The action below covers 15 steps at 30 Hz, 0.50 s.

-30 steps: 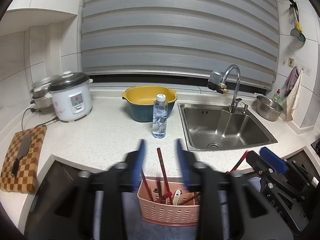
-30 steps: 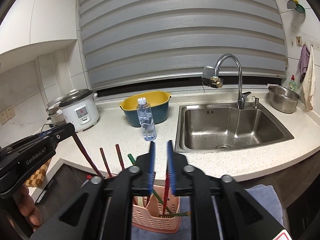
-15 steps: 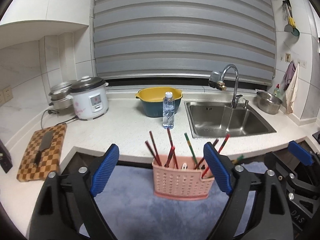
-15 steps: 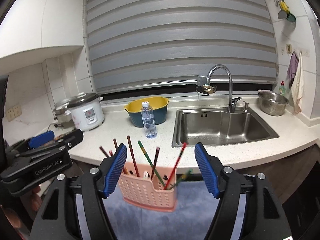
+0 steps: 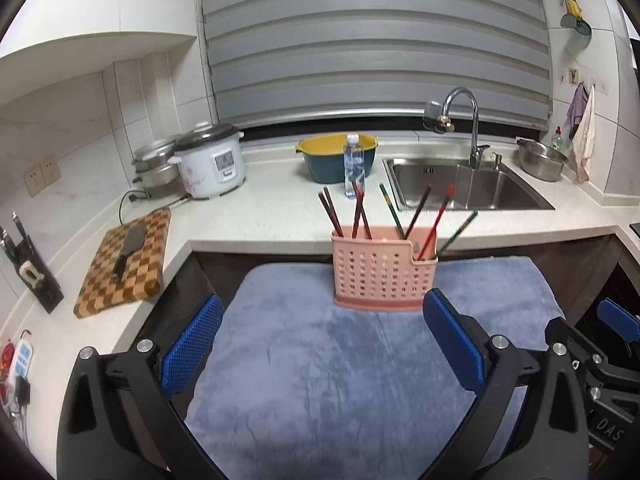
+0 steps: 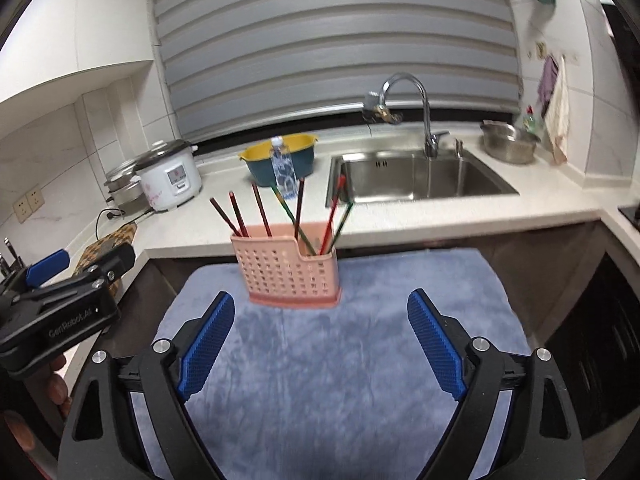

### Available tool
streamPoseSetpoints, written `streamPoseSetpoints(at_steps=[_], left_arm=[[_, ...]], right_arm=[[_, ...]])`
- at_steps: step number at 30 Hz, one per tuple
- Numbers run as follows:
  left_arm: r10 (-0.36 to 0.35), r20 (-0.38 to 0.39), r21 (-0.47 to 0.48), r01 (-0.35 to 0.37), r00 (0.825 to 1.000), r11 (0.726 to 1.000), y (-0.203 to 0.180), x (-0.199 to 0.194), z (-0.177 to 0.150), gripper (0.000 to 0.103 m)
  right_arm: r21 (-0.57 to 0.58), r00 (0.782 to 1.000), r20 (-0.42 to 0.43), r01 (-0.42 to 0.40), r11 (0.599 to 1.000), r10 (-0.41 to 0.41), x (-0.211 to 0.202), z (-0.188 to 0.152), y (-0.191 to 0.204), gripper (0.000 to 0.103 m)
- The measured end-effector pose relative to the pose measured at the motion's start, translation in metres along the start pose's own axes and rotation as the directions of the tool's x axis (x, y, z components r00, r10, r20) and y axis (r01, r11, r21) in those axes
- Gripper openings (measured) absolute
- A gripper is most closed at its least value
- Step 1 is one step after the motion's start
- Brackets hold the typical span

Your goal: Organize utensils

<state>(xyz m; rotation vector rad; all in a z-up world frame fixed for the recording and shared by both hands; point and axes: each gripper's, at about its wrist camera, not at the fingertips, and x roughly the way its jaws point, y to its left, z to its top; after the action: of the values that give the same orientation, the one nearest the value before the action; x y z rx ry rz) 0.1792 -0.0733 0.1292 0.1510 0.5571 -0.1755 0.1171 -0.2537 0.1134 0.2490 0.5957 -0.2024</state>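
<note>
Chopsticks [image 5: 418, 212] stood fanned in a pink slotted holder [image 5: 376, 276], which sat at the far edge of a blue towel [image 5: 320, 360], well ahead of both tools and apart from them. Leaning outward at loose angles, they looked dropped in rather than sorted, so the tidying seemed nearly or wholly done. The left gripper [image 5: 320, 344] had just been opening and stood spread wide with nothing between its blue pads [image 5: 192, 344]; the right gripper [image 6: 320, 340] likewise, released and empty, apparently clear of the holder. Whatever lay inside the holder's compartments stayed hidden behind its wall. Only part of a hand [image 6: 56, 388] showed under the left tool.
</note>
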Motion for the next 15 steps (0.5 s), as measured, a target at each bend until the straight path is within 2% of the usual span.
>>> streamPoseSetpoints(at_steps=[7, 15], left_arm=[[-0.015, -0.056, -0.02, 0.014, 0.998, 1.0, 0.003, -0.01, -0.031, 0.096], [-0.025, -0.084, -0.025, 0.023, 0.996, 0.999, 0.004, -0.019, -0.052, 0.096]], right_arm=[[-0.003, 0.999, -0.032, 0.037, 0.999, -0.037, -0.013, -0.029, -0.002, 0.085], [-0.049, 0.997, -0.029, 0.076, 0.996, -0.077, -0.024, -0.045, 0.007, 0.087]])
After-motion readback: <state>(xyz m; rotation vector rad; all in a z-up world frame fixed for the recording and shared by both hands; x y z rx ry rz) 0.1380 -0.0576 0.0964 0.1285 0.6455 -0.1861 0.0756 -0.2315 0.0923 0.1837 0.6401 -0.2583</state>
